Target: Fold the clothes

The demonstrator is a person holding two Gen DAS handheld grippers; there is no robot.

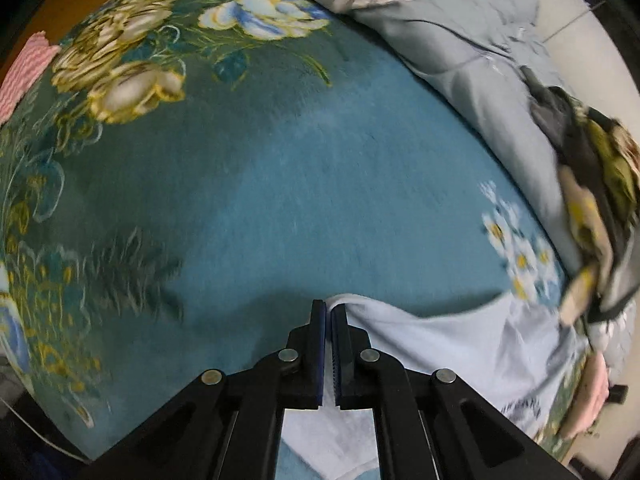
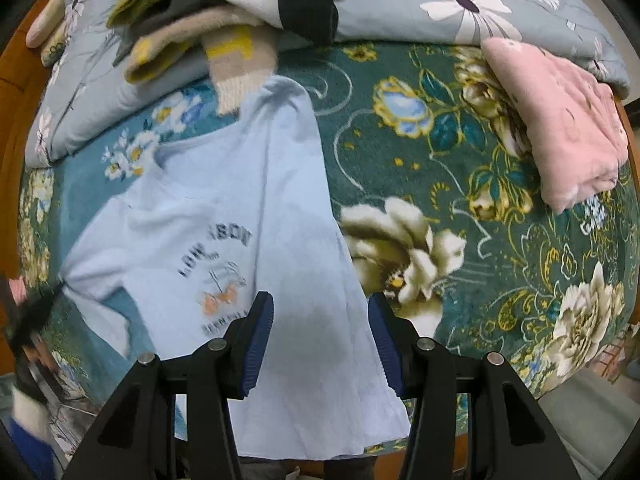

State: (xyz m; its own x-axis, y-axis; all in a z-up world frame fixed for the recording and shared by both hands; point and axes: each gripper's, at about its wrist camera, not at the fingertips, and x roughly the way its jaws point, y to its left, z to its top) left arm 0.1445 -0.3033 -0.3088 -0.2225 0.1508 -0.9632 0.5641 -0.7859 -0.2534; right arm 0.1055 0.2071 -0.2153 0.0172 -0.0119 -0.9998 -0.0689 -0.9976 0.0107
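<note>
A light blue T-shirt (image 2: 248, 216) with dark lettering and an orange print lies spread on the teal floral blanket (image 2: 460, 200), its hem toward me. My right gripper (image 2: 320, 312) is open and empty, its blue-padded fingers apart just above the shirt's lower part. My left gripper (image 1: 329, 312) is shut on an edge of the same shirt (image 1: 440, 344), which trails off to the right over the blanket (image 1: 280, 180).
A pile of unfolded clothes (image 2: 240, 12) lies on a grey flowered duvet (image 2: 500, 4) at the back; it also shows in the left wrist view (image 1: 592, 184). A folded pink garment (image 2: 556, 120) sits at the right. The bed's front edge is near.
</note>
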